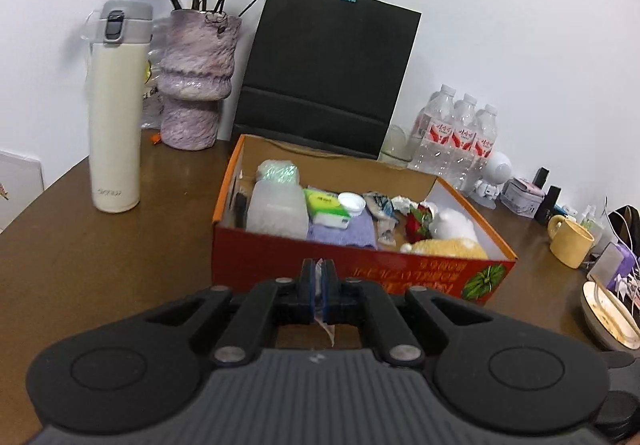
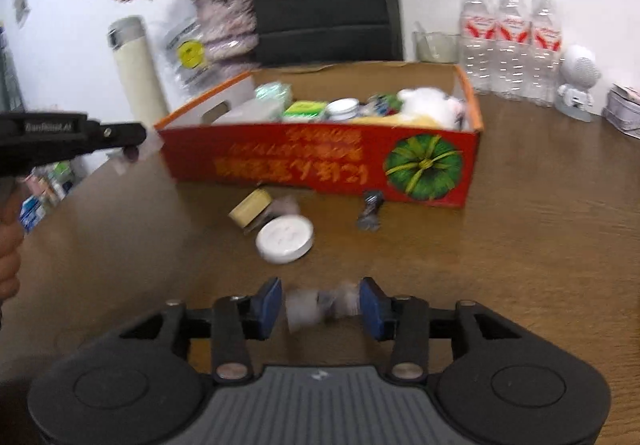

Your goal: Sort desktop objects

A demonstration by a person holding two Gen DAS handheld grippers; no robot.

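A red cardboard box (image 1: 280, 261) (image 2: 320, 165) stands mid-table, holding a frosted bottle (image 1: 276, 205), a green tissue pack (image 1: 322, 201), a purple cloth and plush toys. My left gripper (image 1: 319, 277) is shut on a thin clear plastic scrap just in front of the box; the right wrist view shows it (image 2: 132, 149) at the left, beside the box's left end. My right gripper (image 2: 320, 305) stands open near the table's front, and a small blurred clear-wrapped item (image 2: 316, 307) lies between its pads. On the table before the box lie a white round lid (image 2: 285, 239), a yellow-capped jar (image 2: 251, 209) and a small dark wrapper (image 2: 371, 211).
A cream thermos (image 1: 116, 117), a purple vase of dried roses (image 1: 196, 85) and a black paper bag (image 1: 328, 73) stand behind the box. Water bottles (image 1: 460, 133), a white figurine (image 2: 576, 85), a yellow mug (image 1: 570, 241) and a used bowl (image 1: 608, 317) crowd the right.
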